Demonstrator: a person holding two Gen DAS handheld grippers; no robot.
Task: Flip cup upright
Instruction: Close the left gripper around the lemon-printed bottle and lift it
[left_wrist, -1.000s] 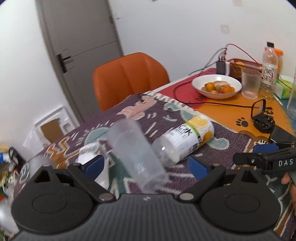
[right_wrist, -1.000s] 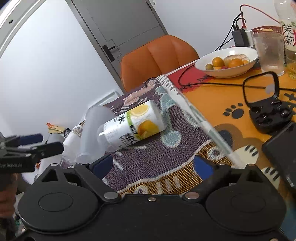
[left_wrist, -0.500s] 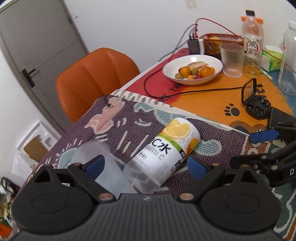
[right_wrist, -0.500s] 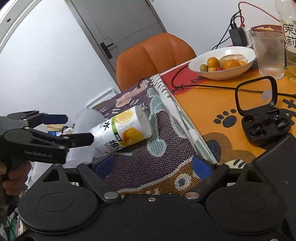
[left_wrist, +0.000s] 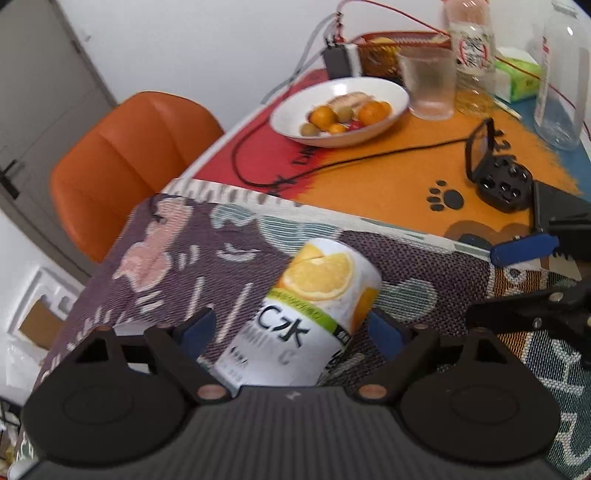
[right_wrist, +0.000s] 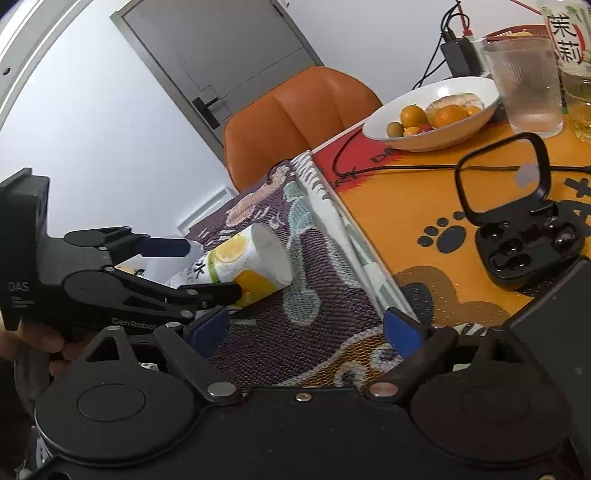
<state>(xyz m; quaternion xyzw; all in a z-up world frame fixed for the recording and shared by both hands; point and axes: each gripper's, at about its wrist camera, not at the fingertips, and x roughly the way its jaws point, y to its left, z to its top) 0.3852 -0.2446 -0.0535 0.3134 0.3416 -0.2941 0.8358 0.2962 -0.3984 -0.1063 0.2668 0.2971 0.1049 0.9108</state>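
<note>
A white paper cup (left_wrist: 310, 310) with orange-slice print lies on its side on the patterned woven cloth (left_wrist: 166, 266), its base pointing away from the left wrist camera. My left gripper (left_wrist: 291, 330) is open with the cup lying between its blue-tipped fingers. In the right wrist view the cup (right_wrist: 243, 266) shows its base end facing right, and the left gripper (right_wrist: 192, 269) straddles it from the left. My right gripper (right_wrist: 306, 328) is open and empty above the cloth, to the right of the cup.
A bowl of fruit (left_wrist: 340, 110), a clear glass (left_wrist: 428, 85), bottles (left_wrist: 469, 40) and a cable (left_wrist: 332, 166) stand on the orange mat behind. An open black earbud case (right_wrist: 524, 240) and a dark device (right_wrist: 554, 350) lie at right. An orange chair (left_wrist: 125, 155) stands beyond the table.
My left gripper has swung right and forward, from the clear plastic cup to the paper cup, which now lies between its fingers. The clear cup has left its view. The right gripper barely moved.
</note>
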